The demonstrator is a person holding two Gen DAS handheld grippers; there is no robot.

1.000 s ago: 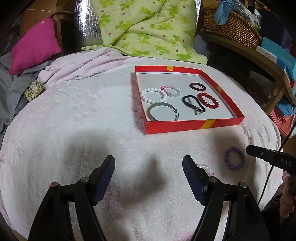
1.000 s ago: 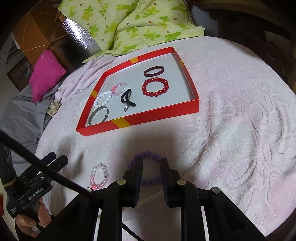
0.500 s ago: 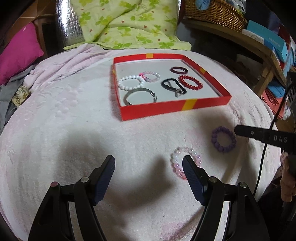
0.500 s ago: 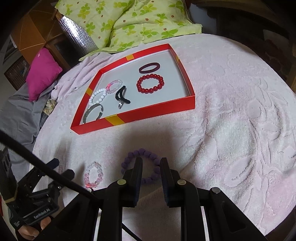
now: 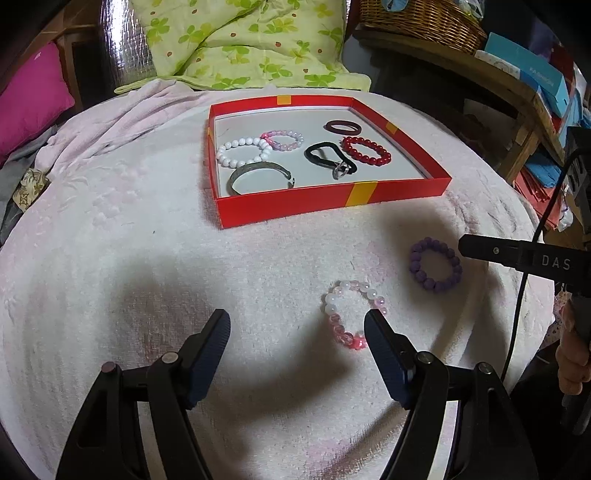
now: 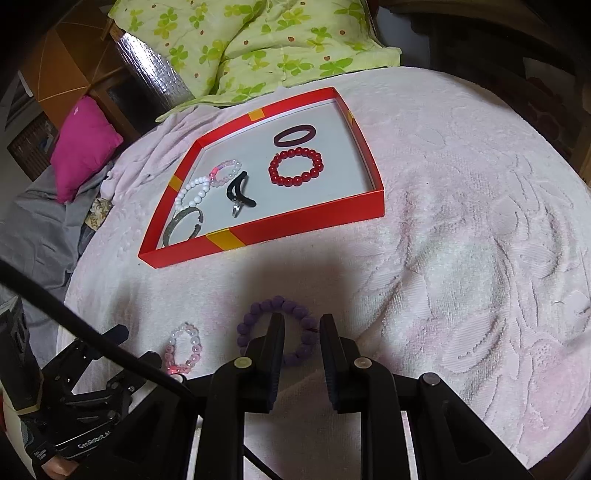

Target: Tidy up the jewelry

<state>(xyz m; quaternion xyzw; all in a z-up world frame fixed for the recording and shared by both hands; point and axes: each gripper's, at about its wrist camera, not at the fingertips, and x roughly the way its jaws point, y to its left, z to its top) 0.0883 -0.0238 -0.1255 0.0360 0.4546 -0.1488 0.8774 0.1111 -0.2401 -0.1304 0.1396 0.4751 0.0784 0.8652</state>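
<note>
The red tray (image 5: 295, 206) holds several bracelets and hair ties, among them a white bead bracelet (image 5: 236, 147) and a red bead one (image 5: 365, 149). On the pink towel in front of it lie a pink-and-white bead bracelet (image 5: 334, 308) and a purple bead bracelet (image 5: 415, 258). My left gripper (image 5: 297, 325) is open wide over the towel, its right finger beside the pink-and-white bracelet. My right gripper (image 6: 301, 325) hovers over the purple bracelet (image 6: 255, 310) with a narrow gap. One finger is over the ring's inside and the ring's right side shows in the gap, unpressed.
A green clover quilt (image 5: 251, 44) and a magenta pillow (image 5: 29, 99) lie behind the round towel-covered table (image 5: 110, 240). A wicker basket (image 5: 417, 18) and boxes stand on a wooden shelf at right. A black cable (image 5: 528, 295) hangs at the right edge.
The left gripper has moved right and a little down: the pink-and-white bracelet, mostly hidden behind its right finger before, now shows just inside that finger. The right gripper has stayed over the purple bracelet.
</note>
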